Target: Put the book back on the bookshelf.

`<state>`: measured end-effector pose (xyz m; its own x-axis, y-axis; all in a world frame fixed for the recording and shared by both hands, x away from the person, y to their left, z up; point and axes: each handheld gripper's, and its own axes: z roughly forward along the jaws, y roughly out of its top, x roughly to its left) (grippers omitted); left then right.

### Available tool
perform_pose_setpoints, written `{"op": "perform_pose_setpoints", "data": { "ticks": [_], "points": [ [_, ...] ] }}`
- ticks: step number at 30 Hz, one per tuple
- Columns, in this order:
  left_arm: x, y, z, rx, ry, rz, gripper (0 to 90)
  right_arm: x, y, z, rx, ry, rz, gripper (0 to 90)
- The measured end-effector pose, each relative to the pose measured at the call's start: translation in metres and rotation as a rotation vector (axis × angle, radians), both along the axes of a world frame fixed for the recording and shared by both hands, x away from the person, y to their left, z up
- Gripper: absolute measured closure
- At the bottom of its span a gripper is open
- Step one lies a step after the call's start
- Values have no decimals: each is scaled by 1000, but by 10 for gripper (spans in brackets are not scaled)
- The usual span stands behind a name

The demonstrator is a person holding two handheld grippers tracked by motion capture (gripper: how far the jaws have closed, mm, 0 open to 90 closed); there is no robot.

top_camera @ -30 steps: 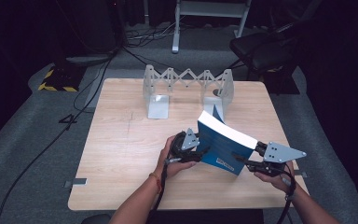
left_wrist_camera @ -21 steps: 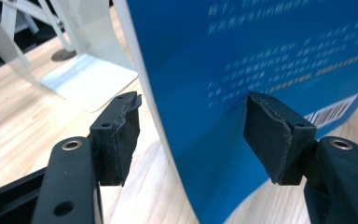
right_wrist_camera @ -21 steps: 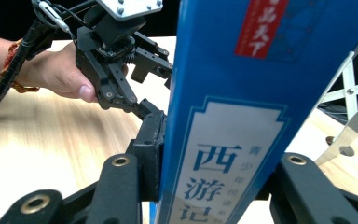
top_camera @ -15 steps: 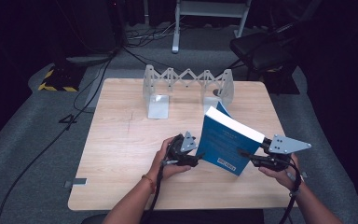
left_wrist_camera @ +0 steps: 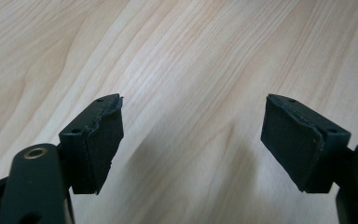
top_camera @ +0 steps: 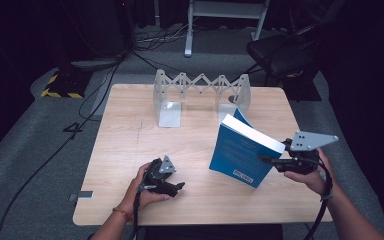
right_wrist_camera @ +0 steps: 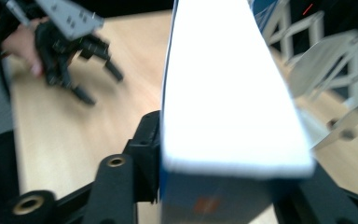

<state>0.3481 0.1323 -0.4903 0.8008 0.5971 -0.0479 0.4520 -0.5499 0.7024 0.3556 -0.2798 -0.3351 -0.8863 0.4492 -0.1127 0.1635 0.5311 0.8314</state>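
On a wooden table [top_camera: 130,150], the left gripper [top_camera: 176,187] sits low near the front edge, its jaws just opened wide with nothing between them. Right of it, the right gripper [top_camera: 265,160] clamps a blue book [top_camera: 240,152], held tilted, apparently just above the tabletop

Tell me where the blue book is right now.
In the high view the blue book stands tilted on the table's right half, clamped by the right gripper, just in front of the folding rack.
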Motion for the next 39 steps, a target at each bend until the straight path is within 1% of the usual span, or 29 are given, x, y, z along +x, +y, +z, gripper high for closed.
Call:
{"op": "perform_pose_setpoints", "data": {
  "ticks": [2, 4, 5, 6, 7, 8, 9, 10, 16, 17, 22, 24, 25, 27, 29, 30, 36, 39],
  "points": [
    [0, 5, -1, 1, 5, 28, 194, 2, 1, 11, -16, 17, -3, 557],
    [0, 11, -2, -8, 17, 42, 194, 5, 3, 20, -53, 46, 4, 549],
    [1, 12, -4, -3, 16, 47, 194, 7, 5, 25, -79, 51, 6, 544],
    [2, 12, -6, 4, 18, 52, 194, 9, 7, 28, -92, 73, 3, 533],
    [3, 12, -8, 20, 19, 51, 194, 11, 9, 30, -103, 86, 8, 535],
    [3, 11, -10, 36, 22, 53, 194, 12, 10, 32, -105, 86, 5, 544],
    [3, 10, -11, 53, 6, 50, 189, 14, 11, 33, -104, 92, 0, 545],
    [3, 10, -10, 57, 4, 44, 182, 17, 13, 34, -113, 109, 4, 545],
    [2, 8, -12, 44, -3, 52, 163, 29, 20, 41, -163, 181, 21, 540],
    [2, 8, -13, 41, -7, 51, 161, 30, 20, 41, -172, 187, 20, 538],
    [3, 7, -14, 35, -13, 55, 154, 34, 28, 42, -213, 212, 23, 535],
    [3, 7, -14, 35, -13, 55, 153, 37, 32, 40, -246, 223, 29, 535],
    [3, 7, -14, 37, -13, 53, 153, 37, 32, 40, -246, 223, 29, 535],
    [3, 7, -14, 37, -15, 50, 153, 39, 36, 39, -277, 220, 32, 552],
    [4, 7, -14, 38, -16, 43, 153, 39, 37, 40, -282, 220, 31, 556],
    [4, 6, -14, 36, -14, 44, 153, 41, 38, 41, -296, 221, 31, 570],
    [5, 6, -14, 36, -14, 42, 153, 46, 36, 41, -284, 229, 13, 598],
    [5, 6, -14, 36, -14, 40, 153, 46, 37, 41, -281, 217, 9, 605]
  ]
}}
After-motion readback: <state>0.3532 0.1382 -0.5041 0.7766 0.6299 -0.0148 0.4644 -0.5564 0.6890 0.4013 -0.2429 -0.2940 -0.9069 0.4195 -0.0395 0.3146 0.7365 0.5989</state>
